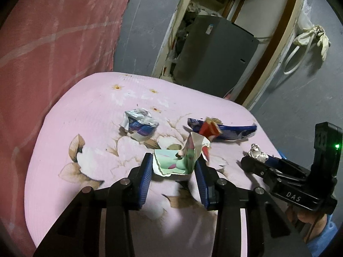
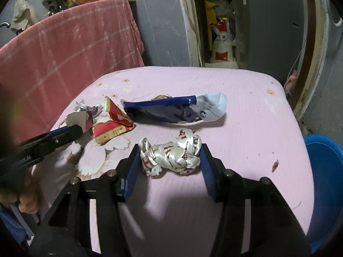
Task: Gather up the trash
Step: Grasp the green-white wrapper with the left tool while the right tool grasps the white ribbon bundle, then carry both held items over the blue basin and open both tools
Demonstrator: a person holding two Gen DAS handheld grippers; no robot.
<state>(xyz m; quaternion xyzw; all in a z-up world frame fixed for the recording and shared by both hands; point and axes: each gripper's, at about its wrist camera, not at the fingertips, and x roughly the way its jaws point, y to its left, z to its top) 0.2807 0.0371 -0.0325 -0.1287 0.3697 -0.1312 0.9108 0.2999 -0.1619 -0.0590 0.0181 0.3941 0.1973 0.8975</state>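
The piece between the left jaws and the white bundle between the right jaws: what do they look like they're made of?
The green-and-white piece between the left gripper pads looks like thin printed card or paper: it holds sharp creases and stands folded. The white bundle in the right gripper looks like glossy plastic film or foil wrapper with red print: it shines and crumples in soft rounded folds. Neither can be confirmed by look alone.

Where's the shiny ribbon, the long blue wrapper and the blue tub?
Ribbon [image 2: 170,157]: right wrist view, middle of the crumpled bundle.
Blue wrapper [image 2: 163,110]: right wrist view, dark blue middle part.
Blue tub [image 2: 328,184]: right wrist view, inner wall.
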